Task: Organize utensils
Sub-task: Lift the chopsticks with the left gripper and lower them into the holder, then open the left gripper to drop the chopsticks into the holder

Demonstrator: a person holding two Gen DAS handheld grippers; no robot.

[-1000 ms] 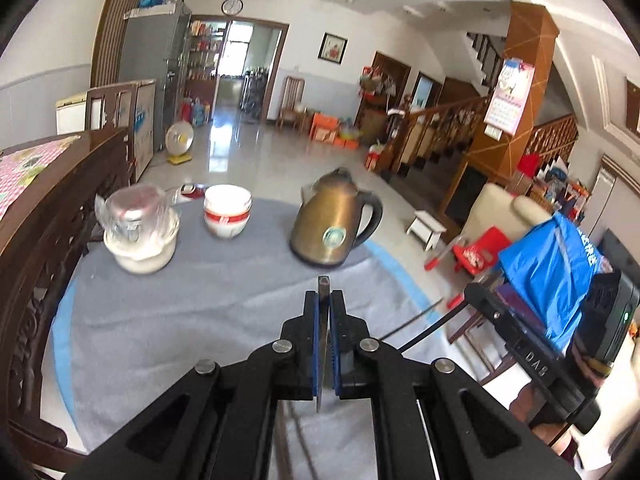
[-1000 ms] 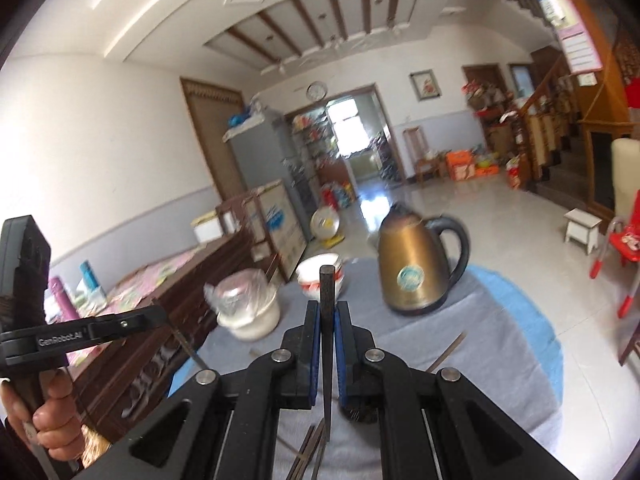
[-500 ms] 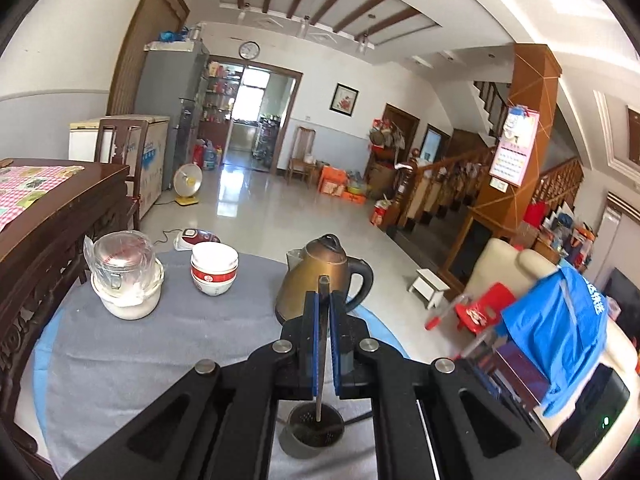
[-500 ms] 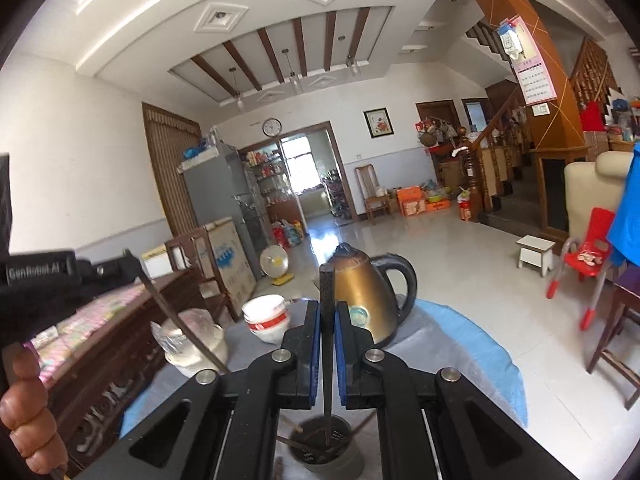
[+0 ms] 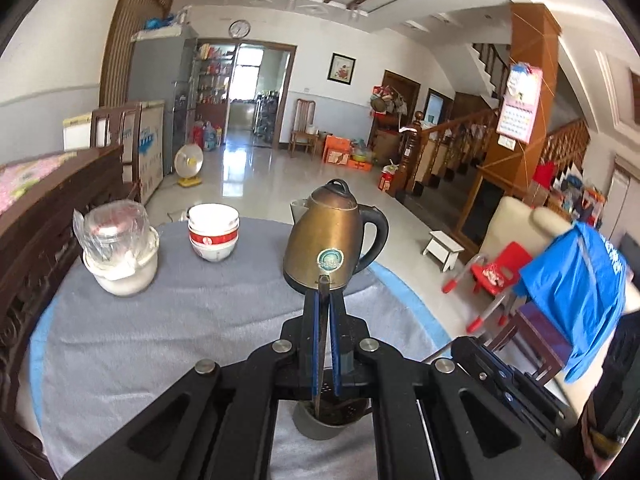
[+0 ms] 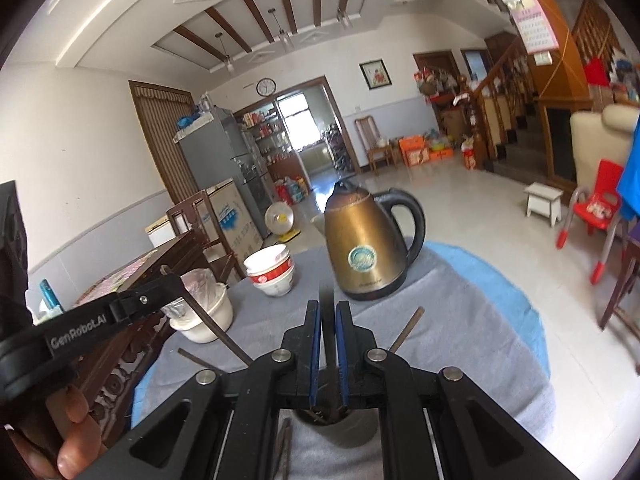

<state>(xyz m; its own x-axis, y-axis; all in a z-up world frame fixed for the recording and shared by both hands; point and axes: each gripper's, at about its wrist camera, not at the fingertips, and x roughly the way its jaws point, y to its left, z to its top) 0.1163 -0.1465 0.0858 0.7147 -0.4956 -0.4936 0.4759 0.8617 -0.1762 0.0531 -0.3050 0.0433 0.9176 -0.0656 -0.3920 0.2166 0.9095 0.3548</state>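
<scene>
On the round table, covered by a grey cloth (image 5: 168, 332), a grey perforated holder cup (image 5: 320, 426) stands near the near edge, directly under both tools. The left gripper (image 5: 325, 312) is clenched on a dark chopstick (image 5: 322, 292) that runs upright between its blue pads, the lower end reaching down into the cup. From the right wrist view the same tool appears at the left, its chopstick slanting down toward the cup. The right gripper (image 6: 329, 332) is likewise clamped on another dark chopstick (image 6: 327, 300), which drops between the pads to the holder cup (image 6: 340, 430) below; whether its tip touches the bottom cannot be told. Loose chopsticks (image 6: 408, 330) lie on the cloth just right of the right gripper, with another at its left and a few beside the cup near the near edge. Toward the far edge stand a bronze electric kettle (image 5: 332, 240), a stack of red-banded white bowls (image 5: 213, 232), and, toward the left edge, a white pot topped with a plastic-wrapped jar (image 5: 120, 248).
</scene>
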